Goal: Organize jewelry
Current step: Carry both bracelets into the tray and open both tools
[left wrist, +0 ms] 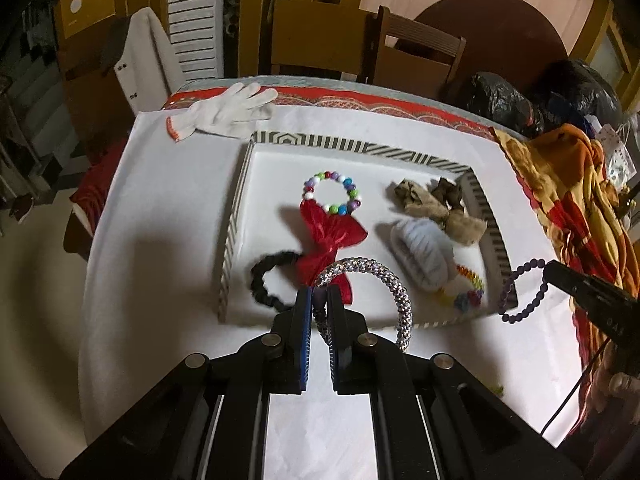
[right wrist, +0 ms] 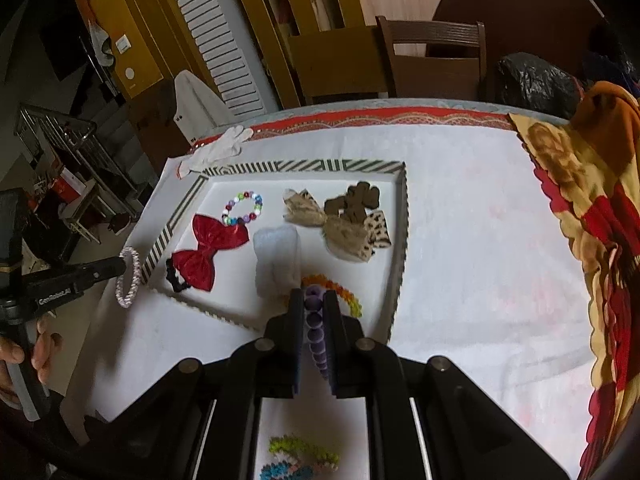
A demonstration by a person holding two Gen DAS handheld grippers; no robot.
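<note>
A striped-rim tray [left wrist: 384, 150] [right wrist: 304, 166] on the white cloth holds a multicolour bead bracelet [left wrist: 333, 191] [right wrist: 242, 207], red bow [left wrist: 332, 240] [right wrist: 208, 250], black scrunchie [left wrist: 264, 284], pale knitted piece [left wrist: 420, 252] [right wrist: 278, 256], leopard bows [left wrist: 436, 208] [right wrist: 344, 224] and a rainbow spiral tie [left wrist: 468, 284] [right wrist: 344, 292]. My left gripper [left wrist: 320, 296] [right wrist: 124, 266] is shut on a silver braided bangle [left wrist: 384, 280] [right wrist: 129, 278] over the tray's near left side. My right gripper [right wrist: 314, 300] [left wrist: 548, 272] is shut on a purple bead bracelet [right wrist: 314, 328] [left wrist: 520, 292] above the tray's near right corner.
A white glove [left wrist: 228, 110] [right wrist: 218, 148] lies beyond the tray's far left corner. A patterned orange-red cloth [left wrist: 568, 184] [right wrist: 592, 216] is heaped along the right. Green and blue braided bands [right wrist: 300, 458] lie near me. Chairs [left wrist: 416, 48] stand behind the table.
</note>
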